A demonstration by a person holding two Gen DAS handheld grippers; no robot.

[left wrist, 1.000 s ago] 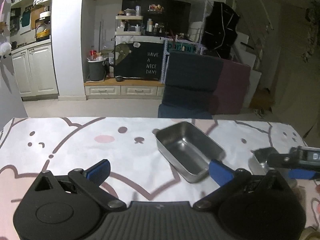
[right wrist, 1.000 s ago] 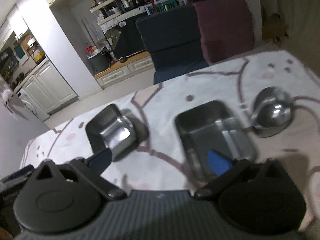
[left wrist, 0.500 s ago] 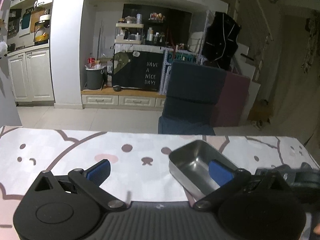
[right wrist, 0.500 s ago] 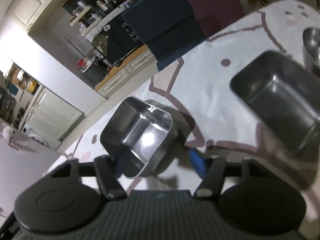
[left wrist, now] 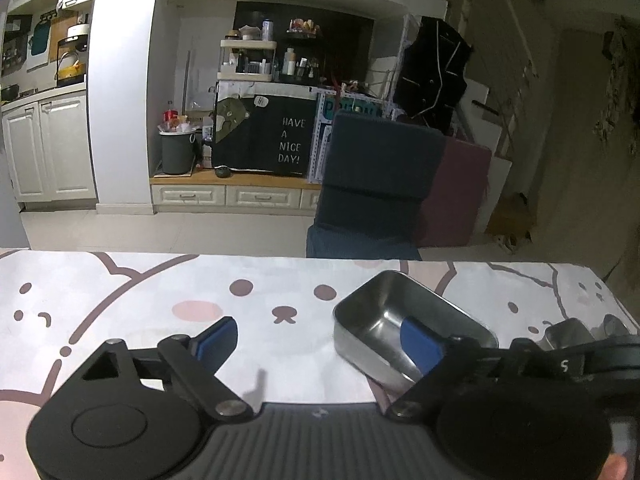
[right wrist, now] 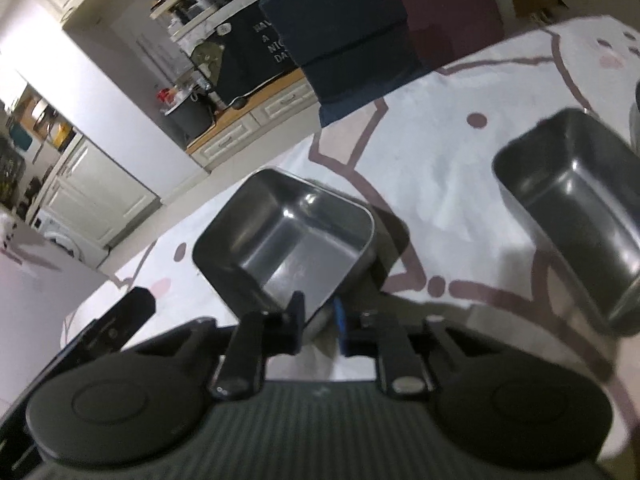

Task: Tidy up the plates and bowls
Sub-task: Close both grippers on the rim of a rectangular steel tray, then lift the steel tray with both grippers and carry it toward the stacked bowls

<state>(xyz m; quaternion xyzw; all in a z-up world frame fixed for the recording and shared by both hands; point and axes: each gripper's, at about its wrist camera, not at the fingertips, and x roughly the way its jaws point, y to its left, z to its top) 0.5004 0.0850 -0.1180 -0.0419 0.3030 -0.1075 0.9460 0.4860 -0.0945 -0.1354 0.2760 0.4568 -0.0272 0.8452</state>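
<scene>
A deep rectangular steel tray point(right wrist: 288, 236) stands on the bear-print tablecloth point(right wrist: 440, 168). My right gripper point(right wrist: 318, 312) has its jaws closing on the tray's near wall, with one finger inside and the blue pad outside. In the left wrist view the same tray point(left wrist: 384, 312) lies to the right. My left gripper point(left wrist: 318, 340) is wide and its jaws are closing, with no pad pressing on anything. Its right pad point(left wrist: 420, 344) overlaps the tray's inside and its left pad rests over bare cloth. A second, larger steel tray point(right wrist: 568, 216) sits to the right.
A steel bowl's rim point(right wrist: 636, 120) shows at the right edge of the right wrist view. A dark blue chair point(left wrist: 380, 184) and a maroon one stand behind the table's far edge. Bare cloth point(left wrist: 160, 300) stretches to the left of the tray.
My right gripper moved down to the deep tray, and its jaws went from wide to nearly shut around the near wall. My left gripper came closer to the tray and its jaws narrowed a little.
</scene>
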